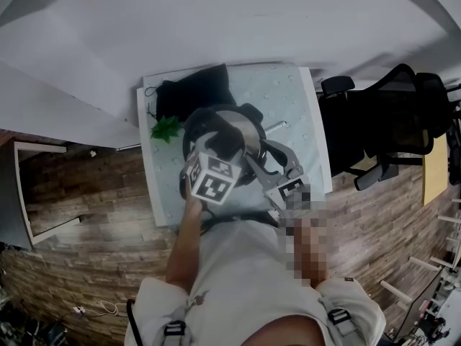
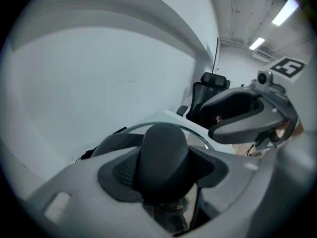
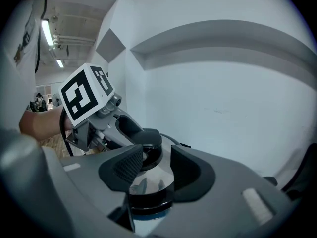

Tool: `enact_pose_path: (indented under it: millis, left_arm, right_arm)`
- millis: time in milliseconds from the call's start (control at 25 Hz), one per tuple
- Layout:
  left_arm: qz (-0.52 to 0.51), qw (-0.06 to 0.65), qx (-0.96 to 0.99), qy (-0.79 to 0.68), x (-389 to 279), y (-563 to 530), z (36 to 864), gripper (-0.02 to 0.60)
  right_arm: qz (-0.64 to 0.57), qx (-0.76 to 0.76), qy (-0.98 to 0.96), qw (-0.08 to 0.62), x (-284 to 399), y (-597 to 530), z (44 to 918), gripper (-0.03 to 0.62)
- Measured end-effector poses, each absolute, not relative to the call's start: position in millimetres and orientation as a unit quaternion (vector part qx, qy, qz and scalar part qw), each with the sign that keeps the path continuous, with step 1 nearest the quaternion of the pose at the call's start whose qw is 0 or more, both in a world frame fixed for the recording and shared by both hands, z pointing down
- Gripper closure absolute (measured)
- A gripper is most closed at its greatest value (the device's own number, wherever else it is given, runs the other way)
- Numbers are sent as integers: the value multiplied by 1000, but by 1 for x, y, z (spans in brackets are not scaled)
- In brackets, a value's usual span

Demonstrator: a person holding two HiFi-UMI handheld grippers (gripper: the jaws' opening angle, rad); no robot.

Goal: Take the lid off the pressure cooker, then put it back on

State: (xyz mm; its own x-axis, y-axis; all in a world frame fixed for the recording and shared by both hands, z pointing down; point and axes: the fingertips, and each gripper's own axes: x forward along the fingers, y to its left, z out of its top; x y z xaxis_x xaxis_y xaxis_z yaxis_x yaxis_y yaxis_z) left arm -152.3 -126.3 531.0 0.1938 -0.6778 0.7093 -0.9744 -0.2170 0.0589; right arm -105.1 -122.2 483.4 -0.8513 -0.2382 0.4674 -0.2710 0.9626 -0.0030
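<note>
The left tool (image 2: 163,155) is closed on the black knob (image 3: 146,139) at the centre of the lid (image 3: 151,177). One padded jaw bears on each side of the knob, which fills the gap between them. The tool points down onto the lid from the person's side, and its marker cube (image 1: 212,177) faces up toward the head camera.

The right tool (image 3: 156,166) has its jaws spread. The textured pad faces are bare. Between them the lid's polished steel top and its black rim (image 3: 148,202) show. No pad is seen pressing on either.

The right tool stands at the near right side of the pressure cooker (image 1: 246,125), just beside the left tool.

The lid lies on top of the cooker, as far as the views show. The cooker stands near the middle of the white tabletop (image 1: 299,92).

Beyond the cooker, a black bag (image 1: 191,92) lies at the far left of the tabletop. A green leafy sprig (image 1: 166,128) lies near its left edge, close to the cooker.

A black office chair (image 1: 389,121) stands on the wood-patterned floor (image 1: 86,186), just off the tabletop's right side. A white wall (image 1: 216,20) closes the scene behind the tabletop.
</note>
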Motion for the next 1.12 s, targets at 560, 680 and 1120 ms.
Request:
enact_pose_path:
  millis: [560,680,1120]
  left_arm:
    - [237,188,751,-587,-147,-124,517,245]
    - [210,158,752,-605,-150,-121,501,251]
    - [114,76,743,-656,-163,-75,449,303]
  right_arm:
    - [33,139,-966,213,-103,-115,473,418]
    - [29,148,-968,200,-100,-113,467,418]
    - [11,202,-969,145,-83,-98,447,416]
